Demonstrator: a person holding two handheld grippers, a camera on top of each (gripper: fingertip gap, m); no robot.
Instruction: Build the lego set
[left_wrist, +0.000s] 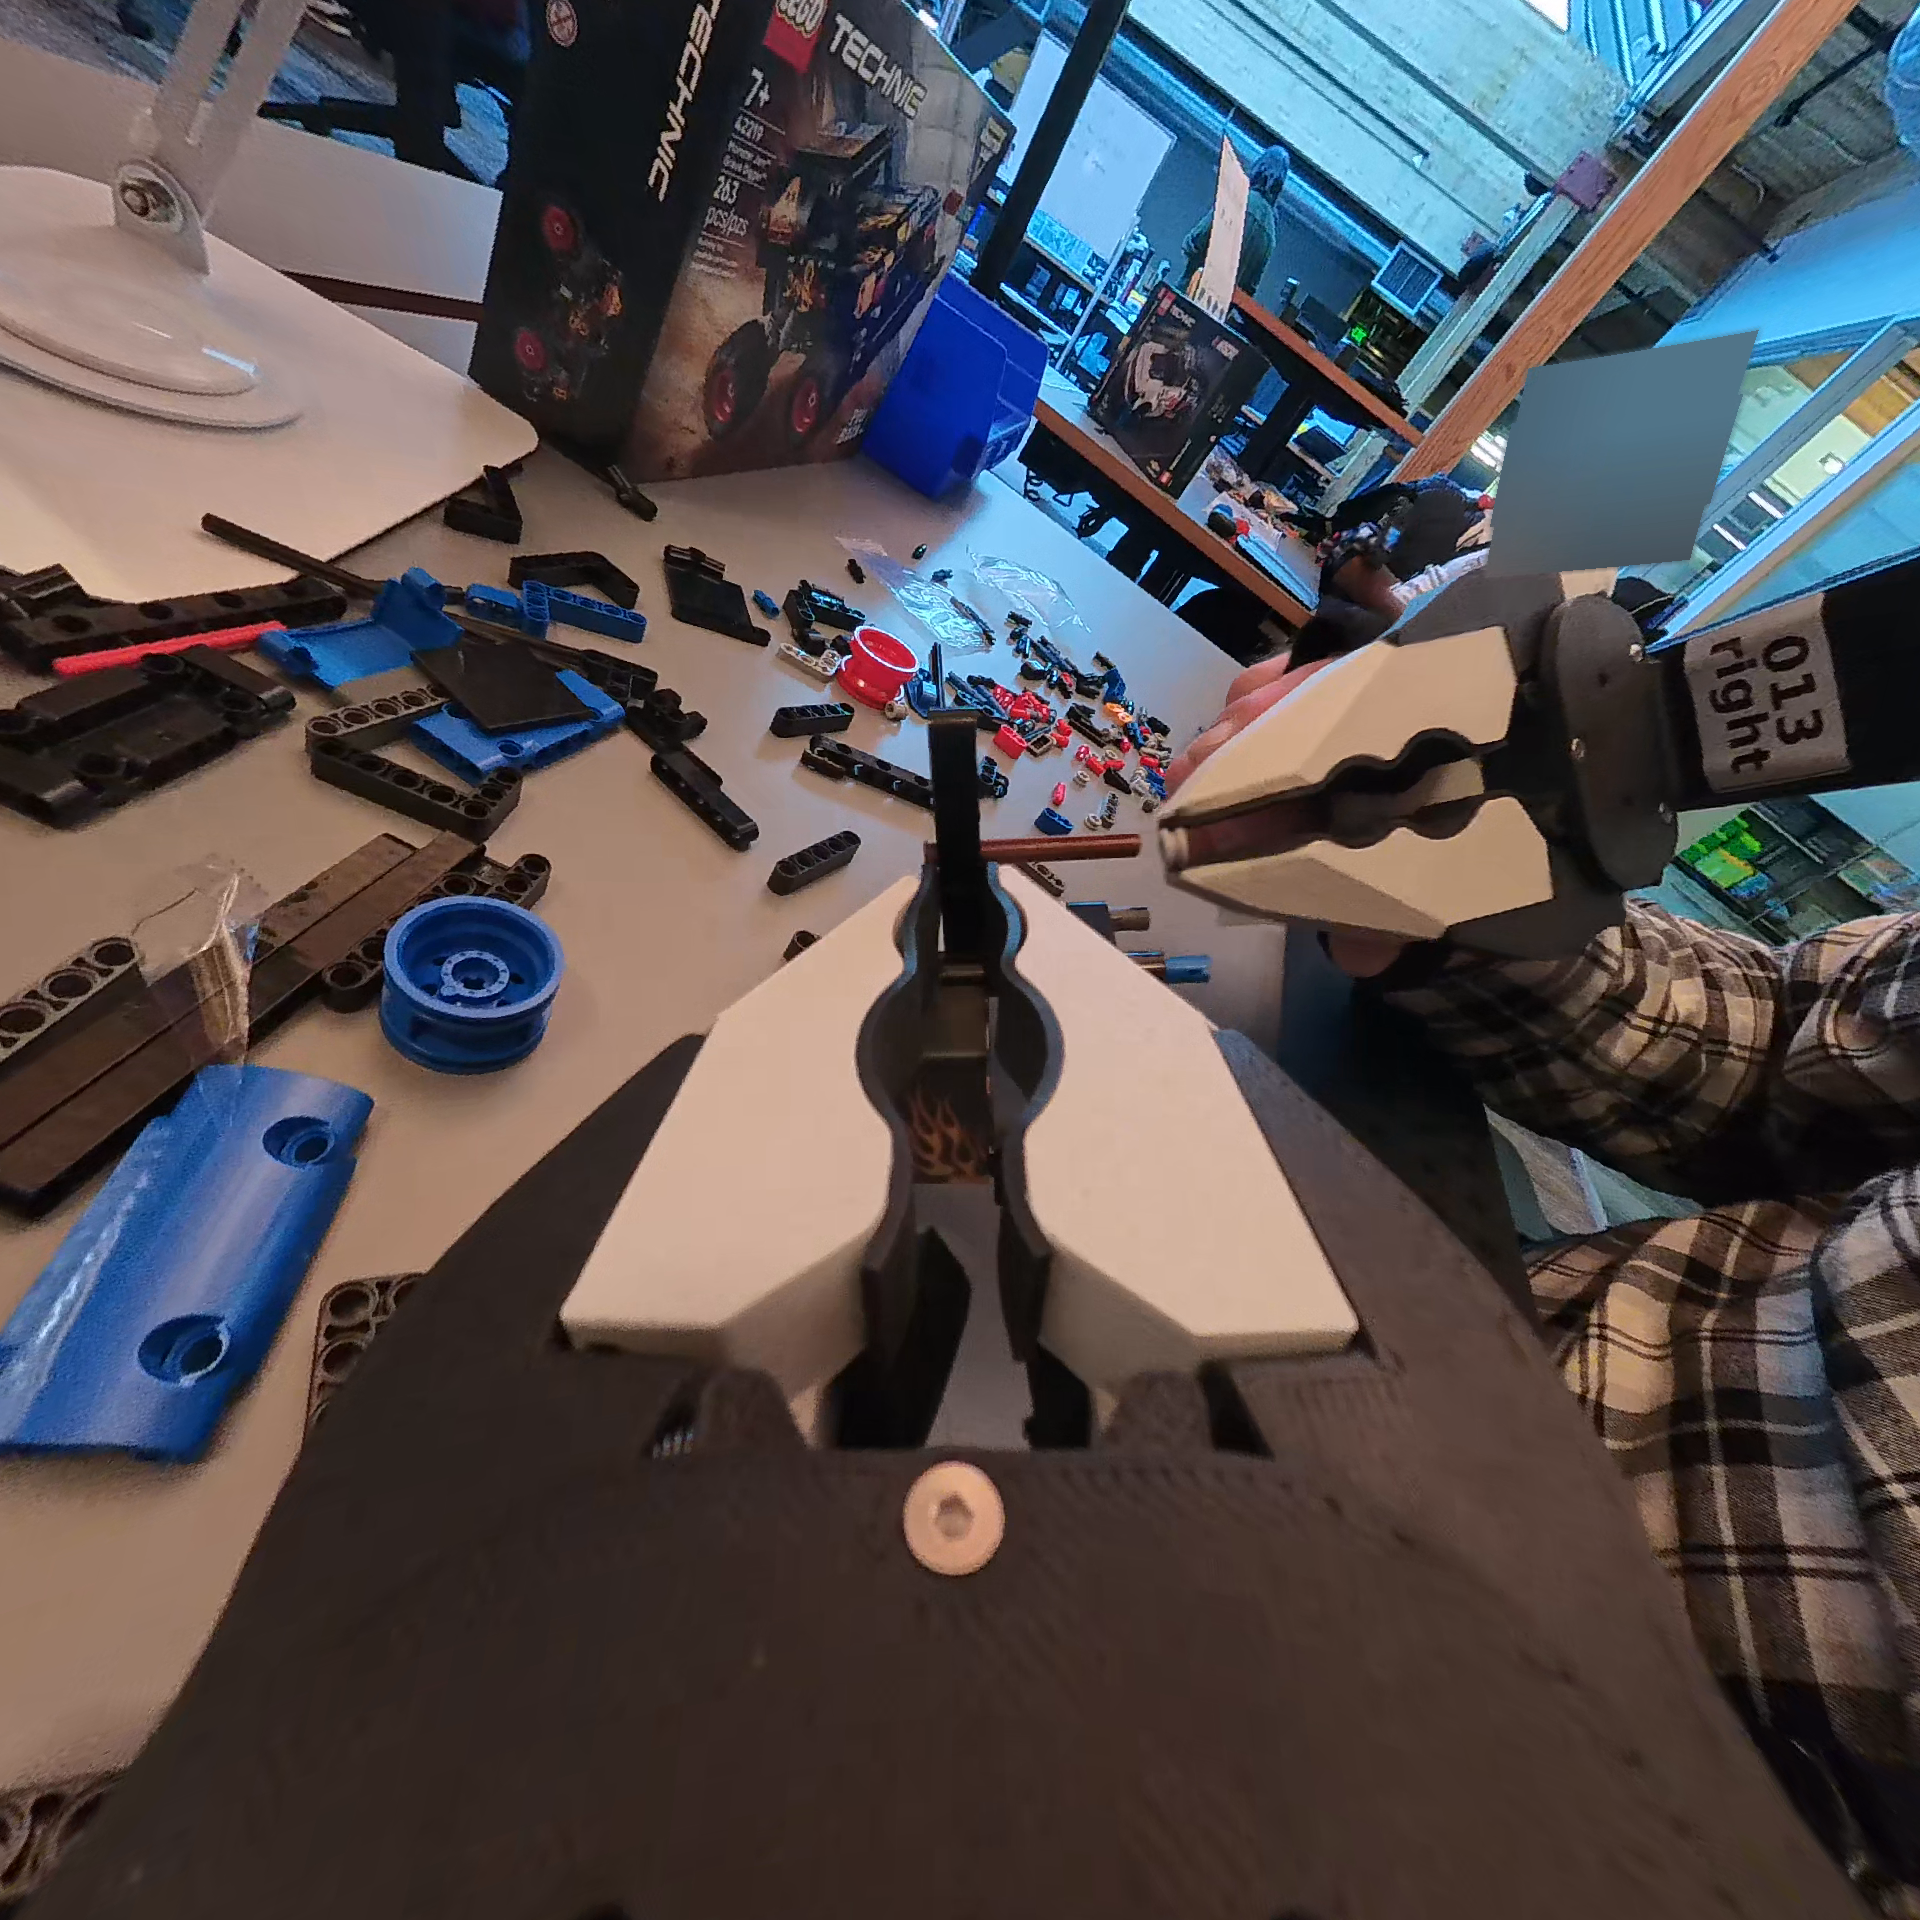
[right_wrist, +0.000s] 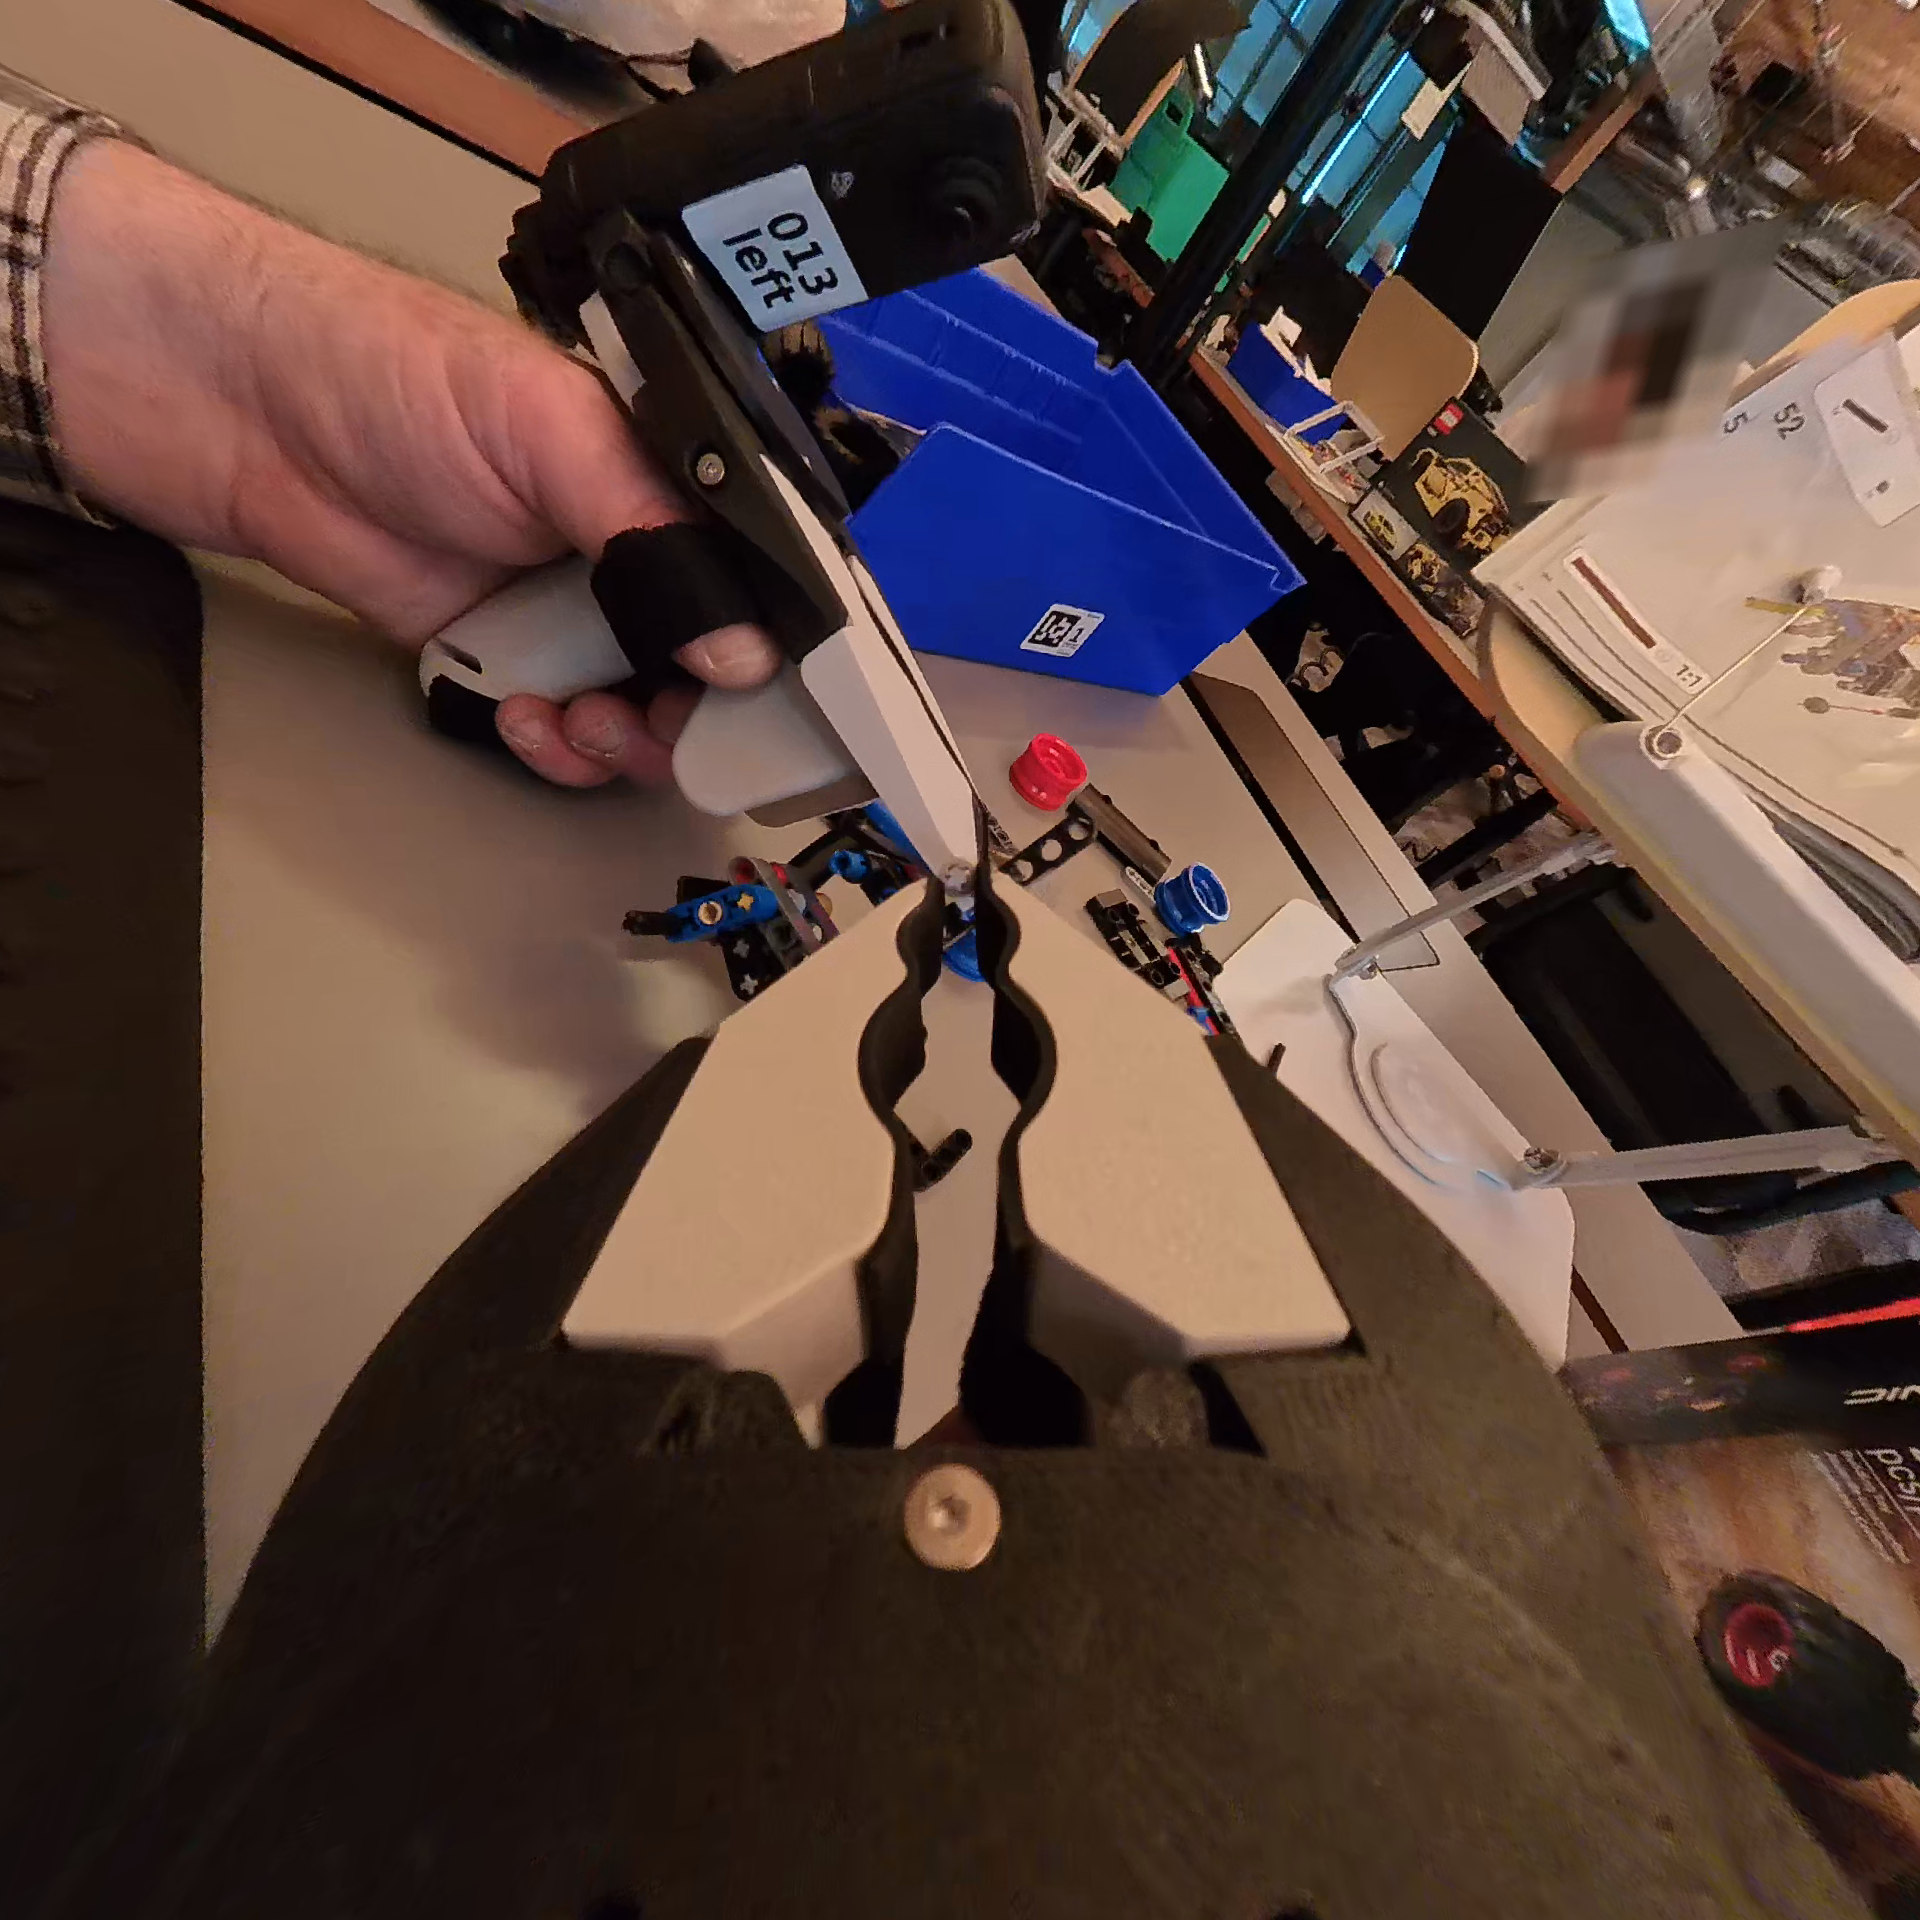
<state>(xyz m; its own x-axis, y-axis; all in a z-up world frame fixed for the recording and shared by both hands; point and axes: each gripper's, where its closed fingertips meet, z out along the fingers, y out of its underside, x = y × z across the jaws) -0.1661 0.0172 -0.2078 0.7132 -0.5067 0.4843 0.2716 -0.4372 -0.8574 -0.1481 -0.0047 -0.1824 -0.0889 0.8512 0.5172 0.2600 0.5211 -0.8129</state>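
Two tools – left tool (left_wrist: 961, 883), right tool (left_wrist: 1174, 847). Beside set box (left_wrist: 727, 239): one blue bin (left_wrist: 956, 395). In front of box on bench (left_wrist: 644, 883): one blue wheel hub (left_wrist: 473, 982), one red wheel hub (left_wrist: 878, 665), one red axle (left_wrist: 156, 646), two clear bags (left_wrist: 935, 603) – loose pins too many to count.

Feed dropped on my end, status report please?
Left gripper shut on black flame-printed piece. Right gripper shut on brown axle, its far end at the piece. Path between them unobstructed; loose parts on the table below.

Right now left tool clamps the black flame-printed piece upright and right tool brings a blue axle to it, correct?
Not quite: the axle is brown, not blue, as the left wrist view shows. The left tool does clamp the black flame-printed piece upright, and the right tool brings the axle.
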